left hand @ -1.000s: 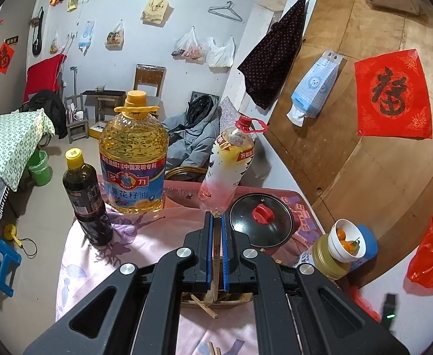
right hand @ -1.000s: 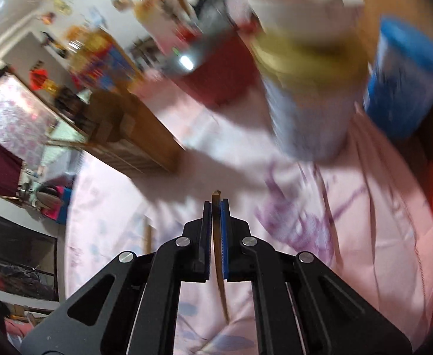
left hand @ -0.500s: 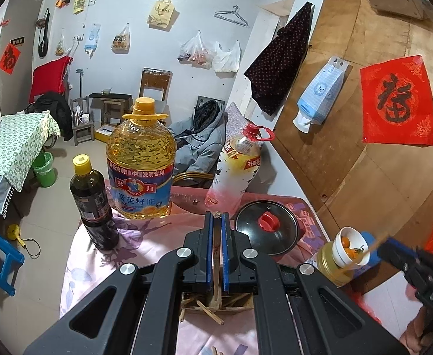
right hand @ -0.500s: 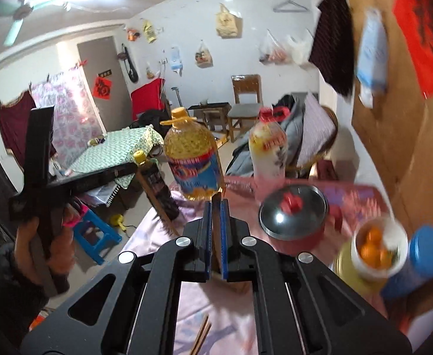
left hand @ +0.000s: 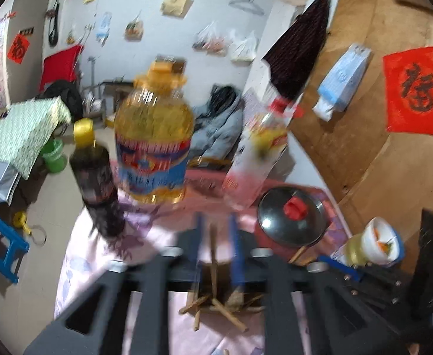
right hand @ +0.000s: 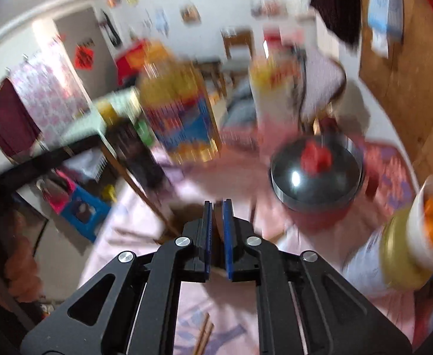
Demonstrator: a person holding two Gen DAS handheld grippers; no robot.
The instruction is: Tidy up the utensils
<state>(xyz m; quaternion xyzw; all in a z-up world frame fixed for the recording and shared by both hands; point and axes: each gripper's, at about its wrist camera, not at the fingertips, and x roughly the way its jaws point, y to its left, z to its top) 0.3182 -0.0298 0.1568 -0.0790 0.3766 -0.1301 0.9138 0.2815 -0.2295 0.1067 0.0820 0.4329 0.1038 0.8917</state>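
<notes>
Both views are motion-blurred. In the left wrist view my left gripper (left hand: 215, 222) has its jaws parted, with a wooden chopstick (left hand: 213, 254) standing loosely between them over a wooden holder (left hand: 216, 301) that has several chopsticks in it. My right gripper (left hand: 322, 259) enters from the right with a chopstick tip (left hand: 297, 255). In the right wrist view my right gripper (right hand: 216, 207) is slightly open; I see nothing between its pads. My left gripper's chopstick (right hand: 136, 183) slants down at the left. Two loose chopsticks (right hand: 203, 337) lie on the pink cloth (right hand: 240, 310).
On the table stand a big oil bottle (left hand: 154, 148), a dark sauce bottle (left hand: 95, 177), a tall bottle with a red cap (left hand: 260, 159), a red pot with a glass lid (left hand: 293, 216), and a white bowl of oranges (left hand: 379, 242) on a jar.
My left gripper's jaws have parted around its chopstick. My right gripper has swung in over the holder and its jaws have parted slightly; its chopstick no longer shows between them.
</notes>
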